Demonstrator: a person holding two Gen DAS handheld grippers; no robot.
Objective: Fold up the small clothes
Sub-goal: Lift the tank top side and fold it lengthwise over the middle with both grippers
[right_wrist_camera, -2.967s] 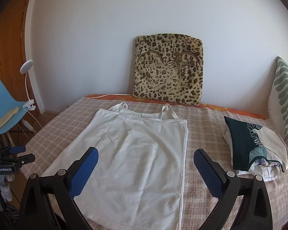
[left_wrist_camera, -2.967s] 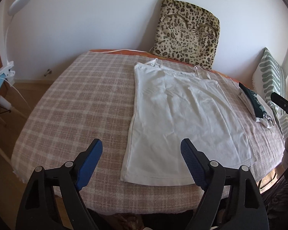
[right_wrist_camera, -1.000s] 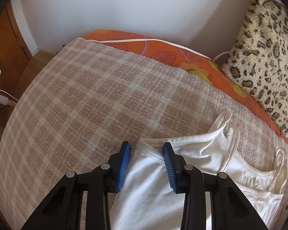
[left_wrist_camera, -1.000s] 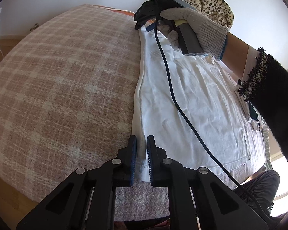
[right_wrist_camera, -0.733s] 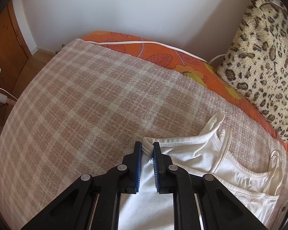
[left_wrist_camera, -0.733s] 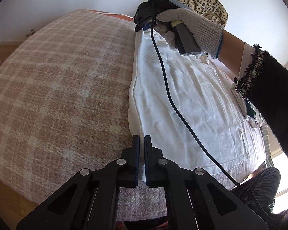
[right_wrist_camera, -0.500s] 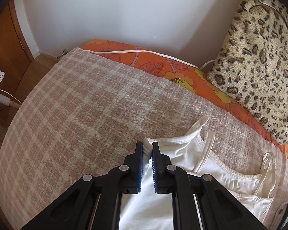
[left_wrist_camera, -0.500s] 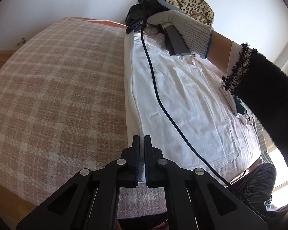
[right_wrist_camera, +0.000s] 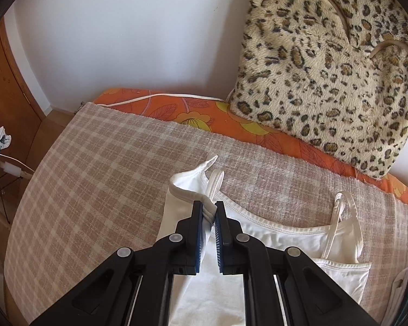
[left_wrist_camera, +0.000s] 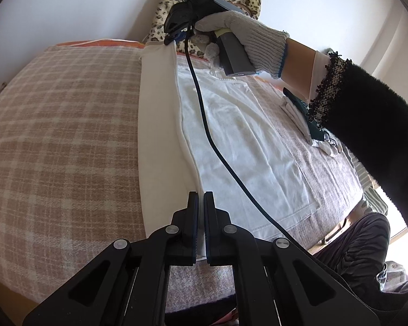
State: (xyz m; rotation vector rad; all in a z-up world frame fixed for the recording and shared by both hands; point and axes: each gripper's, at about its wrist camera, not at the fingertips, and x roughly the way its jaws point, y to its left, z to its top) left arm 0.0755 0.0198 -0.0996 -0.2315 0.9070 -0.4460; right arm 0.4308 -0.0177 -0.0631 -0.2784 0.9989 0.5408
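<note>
The left gripper (left_wrist_camera: 200,203) pinches the white top's (left_wrist_camera: 239,135) bottom corner. The right gripper (right_wrist_camera: 209,212) pinches its top corner, maybe the strap too.

The white camisole (left_wrist_camera: 239,135) lies flat on the plaid blanket (left_wrist_camera: 62,125), its left long edge lifted and folding inward.

The bed (right_wrist_camera: 193,111) is covered by an orange floral sheet, over which a beige checked blanket (left_wrist_camera: 62,135) is spread. On the blanket a white camisole (left_wrist_camera: 244,146) is laid, beside folded garments (left_wrist_camera: 302,114). A leopard-print cushion (right_wrist_camera: 326,62) is propped against the wall.
</note>
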